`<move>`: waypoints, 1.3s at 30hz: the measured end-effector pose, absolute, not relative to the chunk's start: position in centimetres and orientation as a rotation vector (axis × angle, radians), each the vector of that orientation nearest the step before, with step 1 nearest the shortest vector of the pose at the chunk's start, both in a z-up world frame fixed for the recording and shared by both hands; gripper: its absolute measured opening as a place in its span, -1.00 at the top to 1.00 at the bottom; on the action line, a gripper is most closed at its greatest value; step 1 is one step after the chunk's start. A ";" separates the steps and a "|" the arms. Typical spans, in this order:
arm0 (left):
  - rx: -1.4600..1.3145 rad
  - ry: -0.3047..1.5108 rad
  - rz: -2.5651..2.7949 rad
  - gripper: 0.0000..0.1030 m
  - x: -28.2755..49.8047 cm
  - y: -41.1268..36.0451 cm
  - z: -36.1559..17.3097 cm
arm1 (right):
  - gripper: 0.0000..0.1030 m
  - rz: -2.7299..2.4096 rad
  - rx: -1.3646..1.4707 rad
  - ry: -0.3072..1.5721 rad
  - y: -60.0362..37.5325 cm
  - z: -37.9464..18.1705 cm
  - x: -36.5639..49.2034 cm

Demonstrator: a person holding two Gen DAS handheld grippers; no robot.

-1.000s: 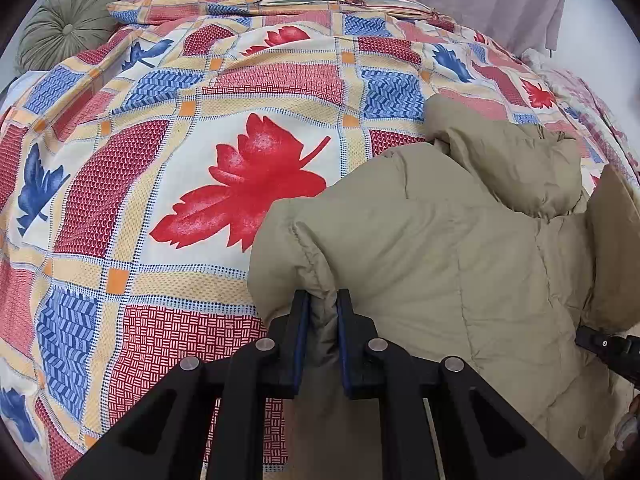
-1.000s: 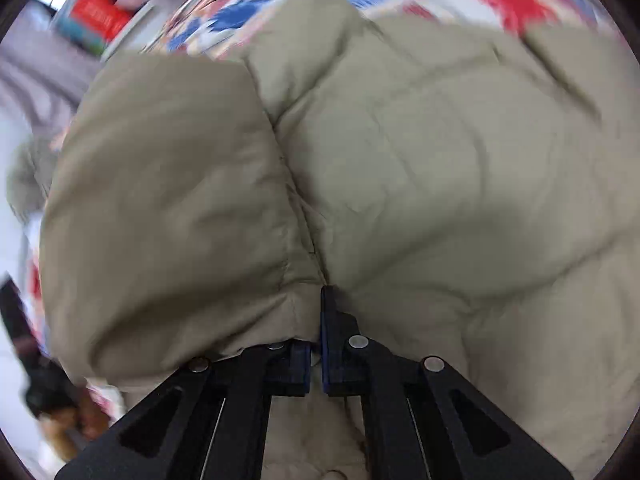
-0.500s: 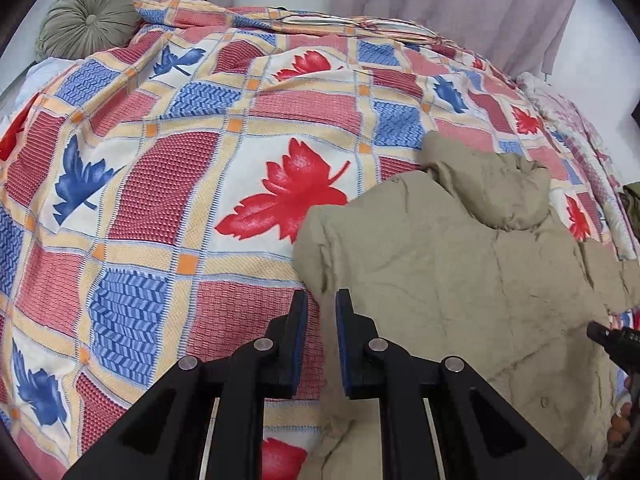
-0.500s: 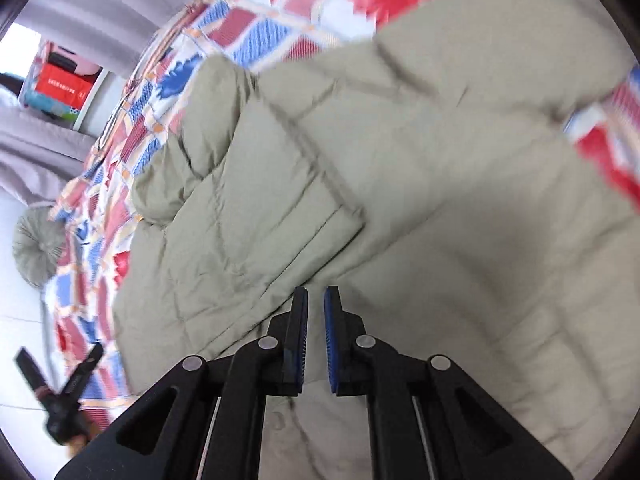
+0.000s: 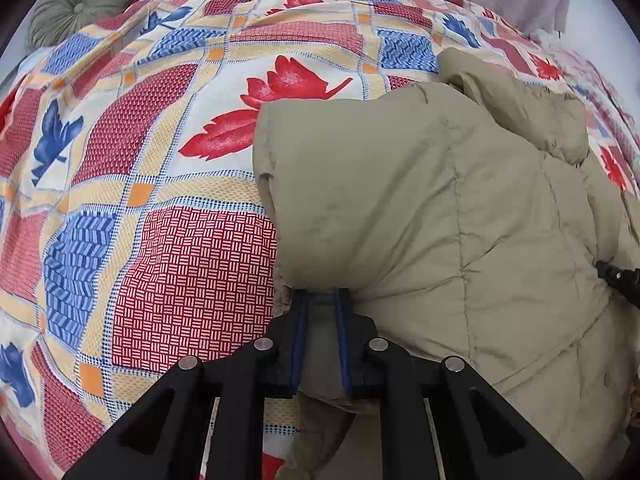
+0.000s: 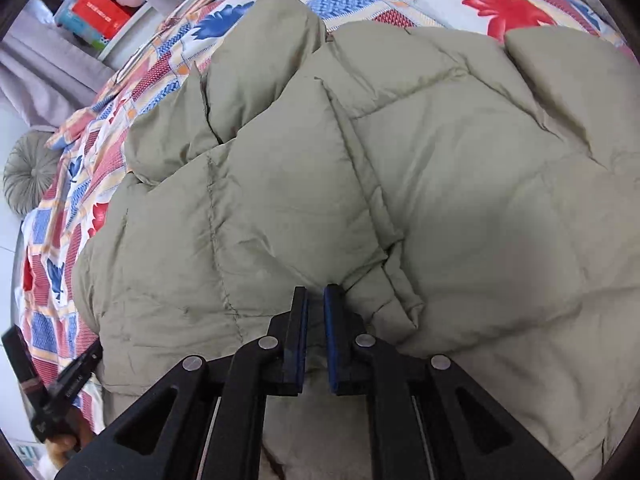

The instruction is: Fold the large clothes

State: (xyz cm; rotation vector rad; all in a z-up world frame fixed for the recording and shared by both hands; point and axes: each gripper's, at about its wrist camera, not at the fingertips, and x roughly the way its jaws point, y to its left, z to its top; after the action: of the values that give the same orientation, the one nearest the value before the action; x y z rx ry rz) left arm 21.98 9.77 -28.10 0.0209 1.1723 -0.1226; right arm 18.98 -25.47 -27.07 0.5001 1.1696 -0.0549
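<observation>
A khaki puffer jacket (image 5: 420, 208) lies across a bed (image 5: 192, 264) spread with a red, blue and orange leaf-print quilt, a round green cushion (image 5: 76, 8) at the far left corner. At left, the left claw (image 5: 320, 300) is clenched on a thick fold at the jacket's left edge, padded fabric bunched between its blue-lined fingers (image 5: 301, 340) and the raised flap billowing above the quilt. At right, the right claw (image 6: 316, 292) sits at the edge of a quilted panel lying over the jacket's body; a narrow gap shows between its fingers (image 6: 331, 336), and it is hard to tell whether any fabric is pinched there. The left claw's tool appears at the lower left of the right wrist view, the right claw's tip at the right edge of the left wrist view.

The step in hand looks like carrying the left side over the middle. Done well, that likely means both claws travelling together at one height, keeping the edge taut so the padding does not slump, laying it flat before letting go, and aligning it with the panel already lying across the body.
</observation>
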 end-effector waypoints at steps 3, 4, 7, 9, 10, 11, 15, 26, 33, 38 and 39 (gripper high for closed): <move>0.080 1.161 -0.125 0.69 21.9 9.2 -28.2 | 0.88 -0.049 0.459 1.169 -25.5 -26.7 18.9; 0.074 1.167 -0.120 0.69 22.0 9.3 -28.2 | 0.91 -0.053 0.455 1.170 -25.6 -26.5 18.7; 0.041 1.194 -0.095 0.69 22.4 9.5 -27.7 | 0.91 -0.120 0.458 1.157 -27.4 -25.3 17.9; 0.054 1.192 -0.071 0.69 22.4 9.5 -26.6 | 0.91 -0.128 0.516 1.164 -29.1 -24.7 17.3; 0.064 1.189 -0.066 0.69 22.2 9.3 -26.0 | 0.80 -0.127 0.543 1.172 -29.7 -24.4 17.0; 0.070 1.184 -0.066 0.69 21.9 9.2 -25.3 | 0.81 -0.129 0.555 1.177 -30.2 -23.9 16.5; 0.054 1.184 -0.092 0.69 20.0 7.6 -22.3 | 0.80 -0.096 0.626 1.191 -31.5 -23.0 14.1; 0.023 1.275 -0.279 0.69 13.2 -3.4 -19.5 | -0.16 -0.109 0.883 1.218 -36.4 -22.4 5.1; 0.025 1.339 -0.318 -0.85 10.8 -9.7 -20.1 | -0.18 -0.160 0.915 1.191 -41.4 -21.6 1.9; 0.070 1.301 -0.308 -0.99 10.4 -13.6 -20.2 | -0.50 -0.187 0.957 1.116 -45.6 -21.0 0.3; 0.088 1.298 -0.308 -0.99 10.4 -14.5 -20.3 | -0.51 -0.194 0.965 1.102 -46.5 -20.9 0.1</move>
State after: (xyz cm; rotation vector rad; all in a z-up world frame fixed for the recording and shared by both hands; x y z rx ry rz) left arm 10.35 -14.46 -20.27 0.0877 1.2982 -0.3079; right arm 0.15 -46.52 -20.94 0.9650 1.1019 -0.1942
